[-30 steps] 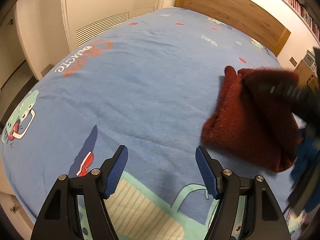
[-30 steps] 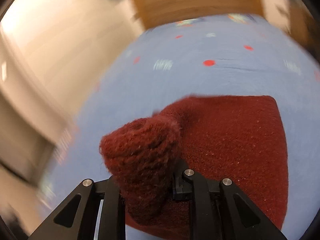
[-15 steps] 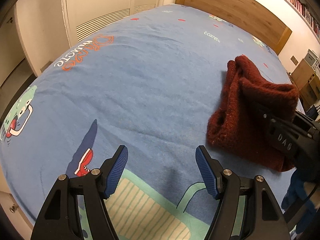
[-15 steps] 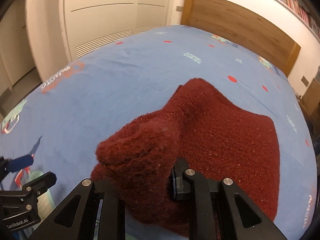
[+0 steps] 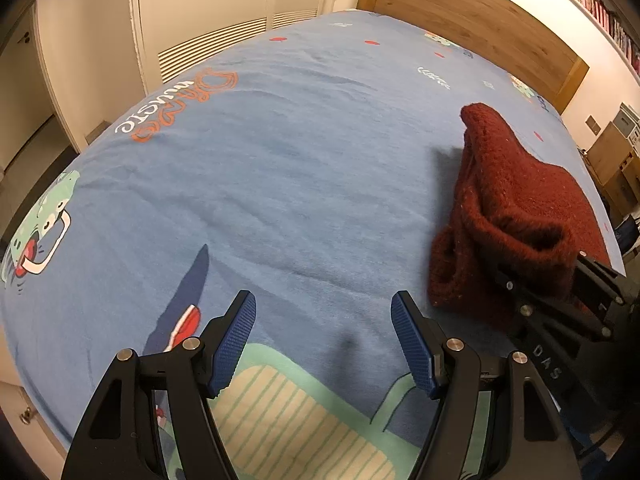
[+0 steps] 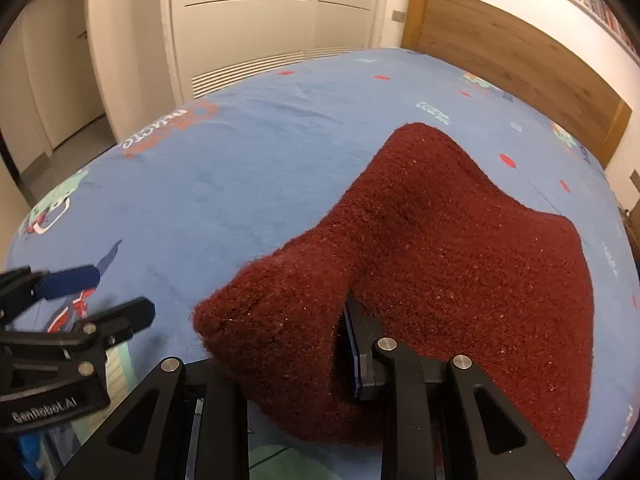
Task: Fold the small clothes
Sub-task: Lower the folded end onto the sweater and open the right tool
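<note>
A dark red knit garment (image 5: 516,200) (image 6: 460,240) lies on the right part of the blue printed bed sheet (image 5: 300,160). One thick edge of it is lifted and folded over toward the near side. My right gripper (image 6: 280,344) (image 5: 532,292) has that bunched edge between its fingers. Its jaws are opening, and the knit still fills the gap and hides the left finger. My left gripper (image 5: 322,308) (image 6: 108,296) hovers open above the sheet to the left of the garment, holding nothing.
A wooden headboard (image 5: 460,12) closes the far end of the bed, and white wardrobe doors (image 5: 224,8) stand along its left side. Wooden furniture (image 5: 616,160) stands at the far right. The sheet's near edge drops off at the lower left.
My right gripper has rolled and carried the garment's edge toward the near left, doubling the knit over itself. The left gripper has stayed in place, open.
</note>
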`<state>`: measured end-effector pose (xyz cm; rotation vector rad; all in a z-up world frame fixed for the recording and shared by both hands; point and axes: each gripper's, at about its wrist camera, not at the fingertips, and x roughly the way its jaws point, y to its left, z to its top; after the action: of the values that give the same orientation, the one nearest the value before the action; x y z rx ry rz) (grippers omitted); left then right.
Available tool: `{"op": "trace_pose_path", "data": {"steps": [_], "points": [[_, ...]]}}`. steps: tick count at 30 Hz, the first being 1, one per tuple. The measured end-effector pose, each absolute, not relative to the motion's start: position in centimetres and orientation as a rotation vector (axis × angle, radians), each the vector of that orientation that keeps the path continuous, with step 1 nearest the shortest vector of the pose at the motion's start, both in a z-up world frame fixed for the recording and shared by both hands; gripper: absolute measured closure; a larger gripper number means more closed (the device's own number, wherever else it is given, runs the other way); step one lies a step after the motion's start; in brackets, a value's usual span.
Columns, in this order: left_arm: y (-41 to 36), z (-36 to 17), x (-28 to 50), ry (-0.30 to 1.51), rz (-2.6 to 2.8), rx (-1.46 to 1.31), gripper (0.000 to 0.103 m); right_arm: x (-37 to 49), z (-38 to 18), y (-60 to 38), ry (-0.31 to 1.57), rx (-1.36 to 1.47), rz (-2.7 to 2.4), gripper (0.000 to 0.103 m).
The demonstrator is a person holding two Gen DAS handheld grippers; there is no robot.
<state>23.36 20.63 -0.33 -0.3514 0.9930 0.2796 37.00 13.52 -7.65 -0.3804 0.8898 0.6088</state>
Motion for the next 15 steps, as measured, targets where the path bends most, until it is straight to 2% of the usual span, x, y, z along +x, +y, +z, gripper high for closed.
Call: {"op": "trace_pose_path", "data": {"steps": [1, 3, 4, 5, 15], "points": [[20.8, -0.2, 23.3, 0.992, 0.282, -0.353, 0.038, 37.1, -8.0, 13.7, 0.891, -0.389, 0.606, 0.071], [21.0, 0.1, 23.1, 0.985, 0.289, -0.345, 0.038, 37.2, -7.8, 13.9, 0.892, -0.38, 0.611, 0.057], [21.1, 0.2, 23.1, 0.983, 0.291, -0.342, 0.038, 37.0, -7.5, 14.0, 0.895, -0.368, 0.63, 0.041], [21.2, 0.3, 23.0, 0.982, 0.295, -0.34, 0.038, 36.6, -7.2, 14.4, 0.893, -0.371, 0.646, 0.035], [23.4, 2.4, 21.9, 0.953, 0.349, -0.273, 0.038, 34.1, -7.0, 15.8, 0.909, -0.363, 0.667, 0.035]]}}
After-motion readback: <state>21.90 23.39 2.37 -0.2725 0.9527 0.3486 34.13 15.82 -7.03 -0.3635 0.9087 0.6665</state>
